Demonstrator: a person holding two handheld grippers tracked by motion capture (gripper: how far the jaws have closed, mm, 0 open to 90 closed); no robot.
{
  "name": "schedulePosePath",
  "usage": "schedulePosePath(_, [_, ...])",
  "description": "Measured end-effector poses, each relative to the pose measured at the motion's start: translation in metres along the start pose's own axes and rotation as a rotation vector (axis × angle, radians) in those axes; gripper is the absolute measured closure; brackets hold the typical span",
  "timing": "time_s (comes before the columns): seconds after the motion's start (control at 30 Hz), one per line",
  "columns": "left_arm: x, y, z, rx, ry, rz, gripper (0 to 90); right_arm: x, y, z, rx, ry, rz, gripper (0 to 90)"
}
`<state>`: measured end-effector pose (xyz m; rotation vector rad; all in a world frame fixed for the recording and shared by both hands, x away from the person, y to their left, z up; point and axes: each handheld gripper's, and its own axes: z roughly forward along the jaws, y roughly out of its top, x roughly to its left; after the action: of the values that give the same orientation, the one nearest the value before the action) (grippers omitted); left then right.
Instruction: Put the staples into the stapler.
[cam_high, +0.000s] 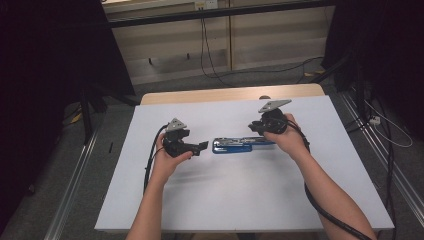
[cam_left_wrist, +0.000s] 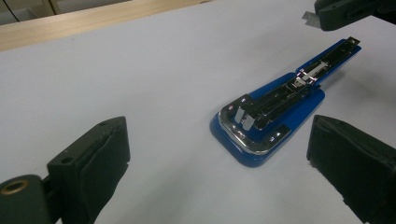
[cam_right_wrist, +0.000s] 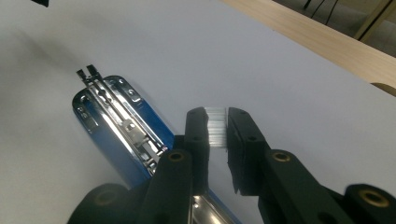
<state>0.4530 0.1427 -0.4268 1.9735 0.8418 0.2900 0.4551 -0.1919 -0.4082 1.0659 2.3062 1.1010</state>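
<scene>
Your right gripper (cam_right_wrist: 217, 126) pinches a brittle strip of staples (cam_right_wrist: 216, 133) above the open stapler (cam_left_wrist: 271, 114) on the bench (cam_high: 240, 195); hold it gently by its sides. Your left gripper (cam_left_wrist: 219, 154) is wide open.

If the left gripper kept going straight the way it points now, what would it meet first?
Probably the blue stapler, lying opened out on the table just ahead of the left gripper; its open jaws have nothing between them.

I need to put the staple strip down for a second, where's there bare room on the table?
The near half of the white table, between both forearms, is bare, as is the far strip up to the wooden edge. The middle is crowded: the opened blue stapler lies between the left claw and right claw.
</scene>
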Motion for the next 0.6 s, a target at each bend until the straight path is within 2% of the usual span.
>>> schedulePosePath(0.2, [0.001, -0.001, -0.003, 0.015, 0.011, 0.010, 6.1, 0.008, 0.006, 0.007, -0.004, 0.051, -0.025, 79.5])
schedulePosePath(0.6, [0.001, -0.004, -0.007, 0.020, 0.017, 0.001, 6.1, 0.017, 0.010, 0.019, -0.006, 0.140, -0.071, 79.5])
